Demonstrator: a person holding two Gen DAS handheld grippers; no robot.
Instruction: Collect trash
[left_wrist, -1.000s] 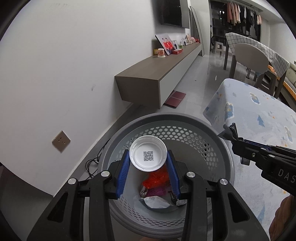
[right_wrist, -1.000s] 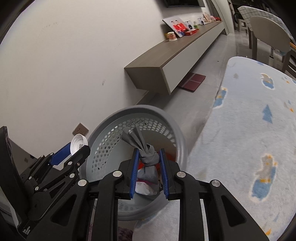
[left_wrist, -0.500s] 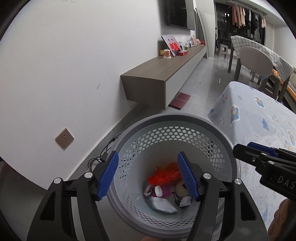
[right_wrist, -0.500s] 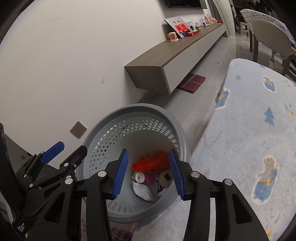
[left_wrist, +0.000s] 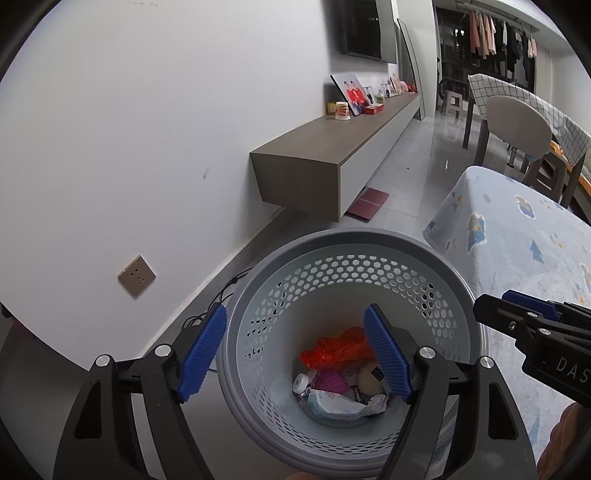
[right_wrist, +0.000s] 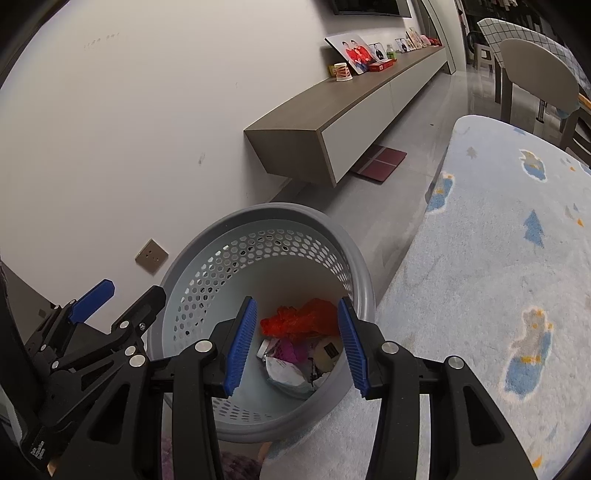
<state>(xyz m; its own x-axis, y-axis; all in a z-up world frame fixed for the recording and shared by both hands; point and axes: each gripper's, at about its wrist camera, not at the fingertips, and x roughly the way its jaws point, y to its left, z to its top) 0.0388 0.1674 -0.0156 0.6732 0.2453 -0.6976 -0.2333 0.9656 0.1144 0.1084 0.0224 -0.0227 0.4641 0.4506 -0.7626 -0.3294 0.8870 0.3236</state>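
A grey perforated trash basket (left_wrist: 354, 236) stands on the floor by the wall; it also shows in the right wrist view (right_wrist: 258, 218). Inside lie an orange-red plastic bag (left_wrist: 332, 349), a crumpled white wrapper (left_wrist: 332, 402), a small white cup (left_wrist: 300, 382) and a purple scrap (left_wrist: 330, 380). My left gripper (left_wrist: 295, 354) is open and empty above the basket. My right gripper (right_wrist: 295, 345) is open and empty above the basket too; the orange bag (right_wrist: 295, 317) and the white wrapper (right_wrist: 284, 369) show between its fingers.
A light blue patterned rug (right_wrist: 498, 258) lies right of the basket. A floating wooden cabinet (left_wrist: 332, 147) runs along the white wall. A wall socket (left_wrist: 136, 275) and cables sit left of the basket. Chairs (left_wrist: 517, 122) stand at the far right.
Both grippers have opened. The white cup left the left gripper and the grey knotted bag left the right one; both dropped into the basket. Both grippers have risen a little.
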